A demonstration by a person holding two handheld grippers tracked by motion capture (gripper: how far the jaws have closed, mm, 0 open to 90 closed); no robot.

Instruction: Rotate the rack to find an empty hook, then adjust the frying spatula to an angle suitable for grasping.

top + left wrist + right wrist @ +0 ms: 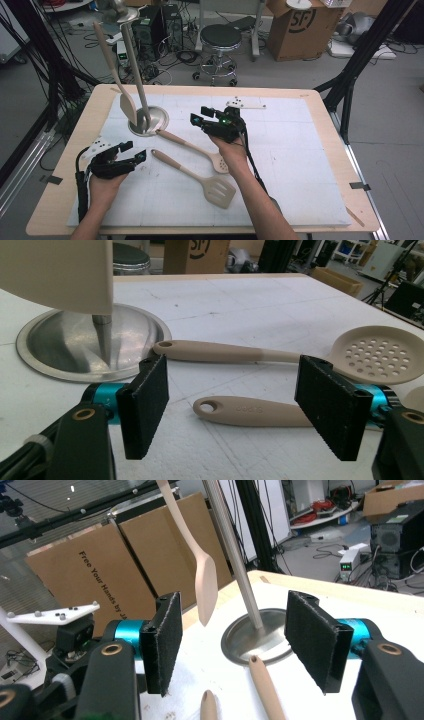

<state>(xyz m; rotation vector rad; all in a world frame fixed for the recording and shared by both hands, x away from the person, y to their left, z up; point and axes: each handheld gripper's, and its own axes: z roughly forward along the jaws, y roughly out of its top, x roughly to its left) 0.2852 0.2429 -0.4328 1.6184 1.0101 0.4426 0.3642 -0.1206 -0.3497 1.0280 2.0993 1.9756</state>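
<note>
Table scene from above. The left gripper (134, 151) rests low at the near left of the white foam mat (300, 165), jaws spread with nothing between them. The right gripper (201, 115) hovers just right of the round metal stand base (159, 120), jaws spread and empty. A beige perforated skimmer spoon (200, 148) lies with its handle end touching the base; the beige slotted turner (200, 179) lies just nearer the person. A beige flat spatula (116, 80) hangs beside the stand's upright metal rod (134, 70).
</note>
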